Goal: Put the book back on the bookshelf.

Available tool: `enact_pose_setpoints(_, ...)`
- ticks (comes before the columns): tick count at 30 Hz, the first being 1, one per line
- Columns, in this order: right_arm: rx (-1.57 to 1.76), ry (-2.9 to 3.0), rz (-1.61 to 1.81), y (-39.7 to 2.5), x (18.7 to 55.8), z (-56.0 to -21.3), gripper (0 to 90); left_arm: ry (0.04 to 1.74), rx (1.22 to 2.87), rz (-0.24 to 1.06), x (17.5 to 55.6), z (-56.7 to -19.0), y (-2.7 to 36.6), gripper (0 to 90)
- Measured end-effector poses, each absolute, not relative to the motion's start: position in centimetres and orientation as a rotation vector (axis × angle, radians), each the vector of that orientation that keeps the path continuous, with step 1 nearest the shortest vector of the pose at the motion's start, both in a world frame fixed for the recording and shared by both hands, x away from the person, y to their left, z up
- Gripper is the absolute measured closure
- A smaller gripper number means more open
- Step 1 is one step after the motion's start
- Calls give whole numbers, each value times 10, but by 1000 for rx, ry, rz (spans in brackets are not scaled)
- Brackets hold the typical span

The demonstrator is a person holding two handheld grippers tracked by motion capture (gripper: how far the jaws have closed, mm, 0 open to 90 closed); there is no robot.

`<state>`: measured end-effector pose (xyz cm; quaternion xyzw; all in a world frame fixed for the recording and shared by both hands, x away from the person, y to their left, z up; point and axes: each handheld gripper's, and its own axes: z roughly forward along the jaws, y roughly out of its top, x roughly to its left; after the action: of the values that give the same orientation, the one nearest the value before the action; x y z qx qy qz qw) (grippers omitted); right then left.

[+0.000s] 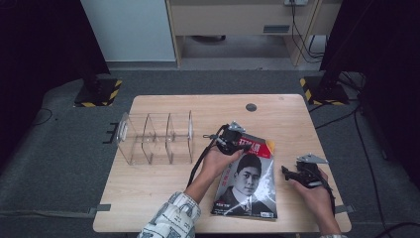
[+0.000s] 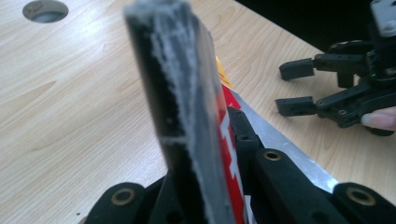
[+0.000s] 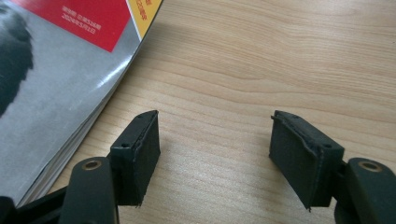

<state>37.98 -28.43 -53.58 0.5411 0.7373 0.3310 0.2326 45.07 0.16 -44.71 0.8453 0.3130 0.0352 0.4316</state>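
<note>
Left claw [image 1: 233,140] grips the magazine [image 1: 247,178] by its top edge; right claw [image 1: 291,173] waits wide open and empty, just beside it.

The magazine lies on the counter [image 1: 158,183], right of the clear organizer [image 1: 153,138]; the grip is only on a thin edge, so the glossy cover may slip out or the pages may fan and bend if lifted quickly; it could also knock the organizer.

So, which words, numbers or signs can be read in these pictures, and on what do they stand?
Magazine cover, large white characters on the red band: too blurred to read.
Magazine cover in the right gripper view, small white line on red: too small to read.
Yellow corner print: unreadable.
</note>
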Motion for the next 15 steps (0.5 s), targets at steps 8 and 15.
enact_pose_setpoints(8, 1483, 2011, 906, -283, 379, -537, 302, 771, 2083, 88, 449, -439, 7, 855)
enact_pose_setpoints(15, 1477, 2010, 904, -283, 380, -537, 299, 745, 2076, 113, 446, -423, 11, 858)
